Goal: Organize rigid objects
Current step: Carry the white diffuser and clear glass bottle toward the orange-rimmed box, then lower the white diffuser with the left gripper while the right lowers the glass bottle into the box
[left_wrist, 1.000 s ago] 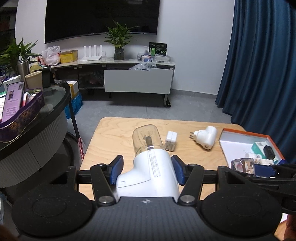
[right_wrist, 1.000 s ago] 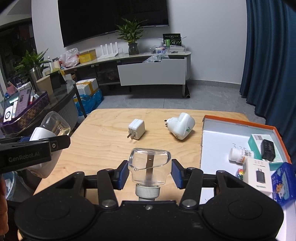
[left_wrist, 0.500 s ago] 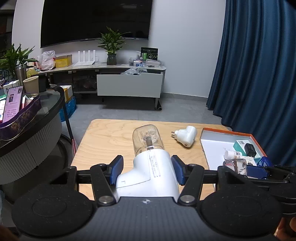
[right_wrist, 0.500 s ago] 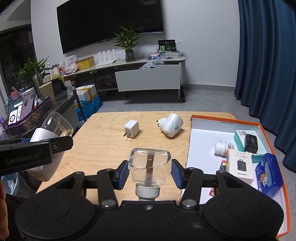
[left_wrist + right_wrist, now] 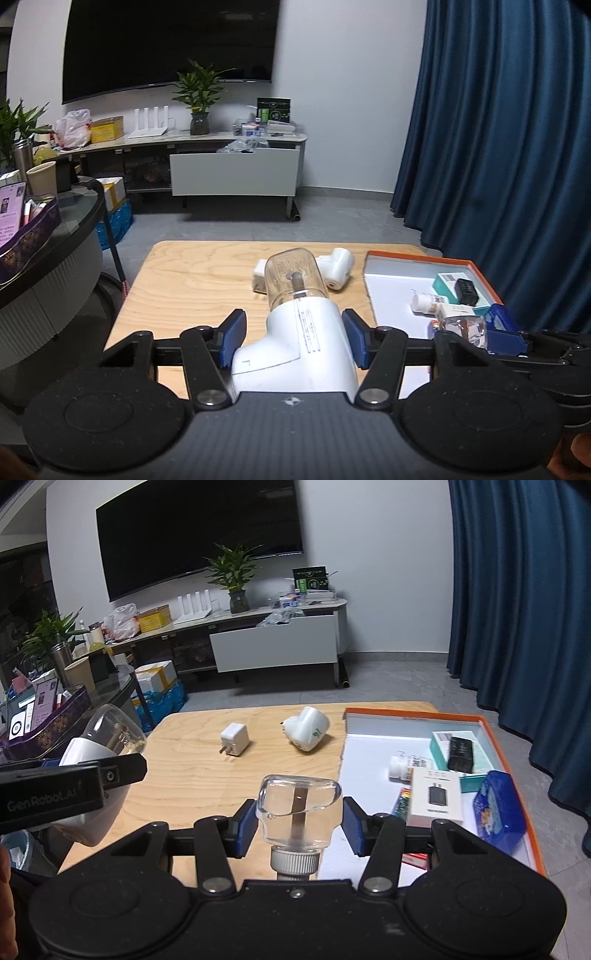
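Both grippers, left point(image 5: 293, 341) pinching the white device point(image 5: 299, 347), right point(image 5: 298, 821) pinching the clear bottle point(image 5: 297, 808), have swung toward the tray point(image 5: 513, 746), likely to stow them.

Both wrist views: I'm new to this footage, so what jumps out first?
Each gripper carries something: the left gripper holds a white device with a clear dome, the right gripper a clear bottle. Beyond lie two white plugs on the wooden table and an orange-rimmed tray of small boxes at right.
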Demonstrator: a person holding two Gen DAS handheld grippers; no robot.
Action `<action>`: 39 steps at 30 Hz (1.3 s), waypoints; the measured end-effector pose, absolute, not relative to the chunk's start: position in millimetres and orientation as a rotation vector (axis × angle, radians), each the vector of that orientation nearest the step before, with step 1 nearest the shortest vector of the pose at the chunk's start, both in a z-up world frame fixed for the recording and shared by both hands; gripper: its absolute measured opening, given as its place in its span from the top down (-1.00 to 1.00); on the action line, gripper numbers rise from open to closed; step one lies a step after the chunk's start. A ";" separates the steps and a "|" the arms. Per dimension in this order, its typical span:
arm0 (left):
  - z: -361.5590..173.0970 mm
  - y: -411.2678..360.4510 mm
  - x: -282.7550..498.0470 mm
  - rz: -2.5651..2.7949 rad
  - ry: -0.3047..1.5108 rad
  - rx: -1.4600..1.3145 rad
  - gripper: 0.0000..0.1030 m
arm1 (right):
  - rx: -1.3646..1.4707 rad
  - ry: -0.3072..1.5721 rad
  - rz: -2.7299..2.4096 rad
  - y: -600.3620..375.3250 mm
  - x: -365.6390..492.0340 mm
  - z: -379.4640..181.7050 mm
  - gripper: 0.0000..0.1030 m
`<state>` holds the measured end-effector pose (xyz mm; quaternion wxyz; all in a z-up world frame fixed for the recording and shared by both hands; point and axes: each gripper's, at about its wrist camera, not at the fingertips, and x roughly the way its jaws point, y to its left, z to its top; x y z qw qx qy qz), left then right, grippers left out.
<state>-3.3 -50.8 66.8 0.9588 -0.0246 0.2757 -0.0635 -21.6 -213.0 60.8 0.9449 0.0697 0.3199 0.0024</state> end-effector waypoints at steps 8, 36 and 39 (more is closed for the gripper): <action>68.3 -68.0 -9.2 -0.176 0.549 -0.036 -0.12 | 0.146 0.639 -0.031 -229.1 -34.6 65.5 -0.16; 72.4 -114.0 -13.4 -0.291 0.526 -0.014 -0.12 | 0.170 0.613 -0.148 -282.0 -68.1 70.0 -0.16; 72.5 -115.0 -11.9 -0.298 0.521 -0.015 -0.12 | 0.170 0.612 -0.157 -284.9 -69.4 70.5 -0.16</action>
